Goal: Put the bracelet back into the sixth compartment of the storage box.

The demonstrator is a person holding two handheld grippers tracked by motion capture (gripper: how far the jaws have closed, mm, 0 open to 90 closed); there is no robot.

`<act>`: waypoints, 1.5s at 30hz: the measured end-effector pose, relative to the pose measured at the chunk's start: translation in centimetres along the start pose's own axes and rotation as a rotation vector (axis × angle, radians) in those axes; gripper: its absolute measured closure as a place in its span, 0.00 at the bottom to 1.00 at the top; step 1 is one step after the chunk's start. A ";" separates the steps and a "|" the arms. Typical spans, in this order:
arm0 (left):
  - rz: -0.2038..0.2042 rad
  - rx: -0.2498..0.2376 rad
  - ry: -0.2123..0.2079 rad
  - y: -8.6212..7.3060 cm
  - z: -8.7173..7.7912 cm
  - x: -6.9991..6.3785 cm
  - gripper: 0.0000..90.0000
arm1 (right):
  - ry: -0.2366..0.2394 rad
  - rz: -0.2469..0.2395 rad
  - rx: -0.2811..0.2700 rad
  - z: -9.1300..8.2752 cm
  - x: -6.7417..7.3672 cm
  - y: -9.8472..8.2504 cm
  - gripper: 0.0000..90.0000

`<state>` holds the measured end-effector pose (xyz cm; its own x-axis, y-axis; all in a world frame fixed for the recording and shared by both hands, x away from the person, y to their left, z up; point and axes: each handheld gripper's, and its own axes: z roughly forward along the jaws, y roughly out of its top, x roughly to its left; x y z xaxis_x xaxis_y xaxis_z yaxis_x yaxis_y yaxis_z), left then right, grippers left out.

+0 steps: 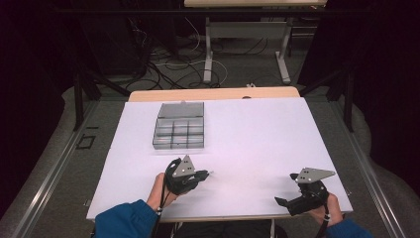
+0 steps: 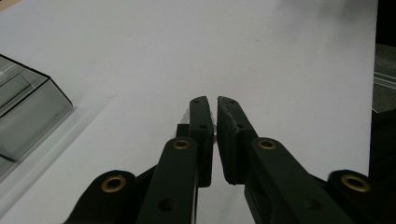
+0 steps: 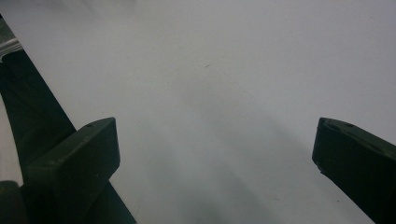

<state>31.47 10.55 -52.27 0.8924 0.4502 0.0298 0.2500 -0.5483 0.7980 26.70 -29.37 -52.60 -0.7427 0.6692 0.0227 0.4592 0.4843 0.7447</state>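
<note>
The small pale piece (image 2: 186, 115) sits pinched in your left gripper (image 2: 215, 105). Its jaws are drawn almost together, with a thin gap where the piece shows through and a ribbed end poking out beside one jaw. It is too small to tell what it is. In the high view a pale tip (image 1: 210, 173) juts from that gripper (image 1: 204, 174), low over the near part of the table (image 1: 257, 134).

Judge it as very light and stiff, probably plastic, and smooth enough to squirt out sideways if you squeeze harder or twist. The hold looks off-centre, toward one jaw's edge, so keep the pressure even and move gently. When you let go, do it low, because a piece this light will likely bounce or roll.

The box (image 1: 179, 126) lies just beyond that gripper, toward the far side of the table. It is grey, lidless or lid laid back, and divided into small compartments. Its clear wall shows at the left edge of the left gripper view (image 2: 28, 112). It looks light and thin-walled, so a nudge would probably slide it on the smooth top. Take it by an outer wall if you must steady it.

Your right gripper (image 3: 215, 149) has its jaws wide apart with nothing between them, resting near the table's front right edge (image 1: 286, 189), well apart from the box.
</note>
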 end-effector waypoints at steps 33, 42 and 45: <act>-0.014 -0.049 0.058 0.0 -2.3 0.4 0.95 | 0.000 -0.001 -0.007 0.0 0.0 0.0 0.00; -0.032 -0.058 0.076 -0.2 -2.9 0.8 0.95 | -0.001 -0.005 -0.007 0.0 0.0 0.0 0.00; -0.024 -0.055 0.086 -0.2 -3.1 1.0 0.95 | -0.003 0.000 -0.008 0.0 0.0 0.0 0.00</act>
<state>31.11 13.25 -50.56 0.8502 0.5230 0.0597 0.2482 -0.4982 0.8308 26.68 -29.34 -52.63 -0.7415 0.6707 0.0207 0.4549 0.4798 0.7503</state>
